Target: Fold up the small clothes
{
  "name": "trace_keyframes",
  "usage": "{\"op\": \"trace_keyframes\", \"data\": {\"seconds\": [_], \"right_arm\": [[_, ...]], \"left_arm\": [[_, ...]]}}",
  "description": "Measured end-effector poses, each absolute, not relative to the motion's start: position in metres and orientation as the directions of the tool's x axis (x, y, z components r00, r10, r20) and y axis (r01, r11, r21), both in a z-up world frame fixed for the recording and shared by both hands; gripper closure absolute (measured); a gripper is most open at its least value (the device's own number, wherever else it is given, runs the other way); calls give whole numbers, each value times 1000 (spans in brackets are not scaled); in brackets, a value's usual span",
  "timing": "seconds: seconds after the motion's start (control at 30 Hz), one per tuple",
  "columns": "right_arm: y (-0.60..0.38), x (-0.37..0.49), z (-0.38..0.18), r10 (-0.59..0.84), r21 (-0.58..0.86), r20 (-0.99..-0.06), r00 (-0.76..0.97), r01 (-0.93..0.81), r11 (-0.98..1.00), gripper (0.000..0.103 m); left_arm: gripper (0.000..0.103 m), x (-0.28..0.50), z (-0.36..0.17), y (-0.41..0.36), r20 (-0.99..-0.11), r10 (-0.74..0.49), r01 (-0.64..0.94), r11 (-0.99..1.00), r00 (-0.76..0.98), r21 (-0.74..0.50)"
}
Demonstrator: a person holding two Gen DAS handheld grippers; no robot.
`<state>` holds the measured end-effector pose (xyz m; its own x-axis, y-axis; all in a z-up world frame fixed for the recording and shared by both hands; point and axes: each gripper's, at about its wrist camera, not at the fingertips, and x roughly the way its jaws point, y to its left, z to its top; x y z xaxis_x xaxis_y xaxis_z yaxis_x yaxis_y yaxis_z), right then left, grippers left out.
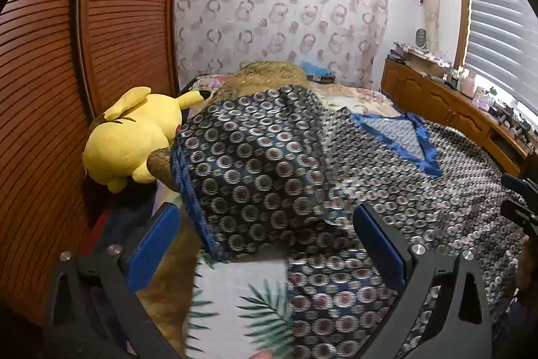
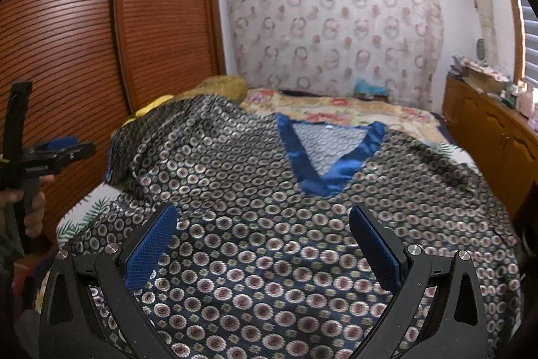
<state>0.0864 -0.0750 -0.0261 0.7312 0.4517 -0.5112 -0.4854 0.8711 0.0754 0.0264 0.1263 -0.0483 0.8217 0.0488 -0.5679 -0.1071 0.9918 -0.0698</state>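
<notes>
1. Patterned shirt (image 2: 269, 224) lies spread on the bed (image 2: 336, 110), filling mid-frame; its left sleeve (image 1: 242, 164) is lifted (blurred).
2. Left gripper (image 1: 265, 244) and right gripper (image 2: 262, 244) both gape, holding nothing.
3. Judged step: sleeve fold; next needs regrasping.

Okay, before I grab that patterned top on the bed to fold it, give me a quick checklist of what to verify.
1. Left gripper open: ok, jaws spread with nothing between them.
2. Right gripper open: ok, jaws spread over the cloth.
3. Dark satin circle-print top with blue V-neck trim lying flat: not ok, its left sleeve is bunched and raised.
4. Neckline facing up: ok, the blue V is visible.
5. Yellow plush toy clear of the garment: not ok, it sits against the raised sleeve.
6. Right sleeve spread out: cannot tell, it runs off the right of the view.
</notes>
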Motion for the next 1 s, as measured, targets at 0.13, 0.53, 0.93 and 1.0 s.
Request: {"op": "trace_keyframes", "data": {"seconds": [0.13, 0.53, 0.93, 1.0], "right_arm": [[-61, 92, -32, 472, 70, -530, 705, -518, 852, 0], [-36, 101, -35, 504, 52, -549, 667, -575, 817, 0], [-36, 103, -37, 512, 67, -552, 658, -577, 814, 0], [-38, 103, -36, 512, 70, -551, 659, -575, 815, 0]], "left_arm": [[0, 42, -55, 145, -595, 46, -103, 993, 802, -63], [38, 87, -76, 194, -644, -19, -112, 981, 764, -161], [97, 77, -75, 190, -630, -15, -92, 986, 777, -137], [99, 69, -64, 185, -605, -7, -85, 989, 796, -124]]}}
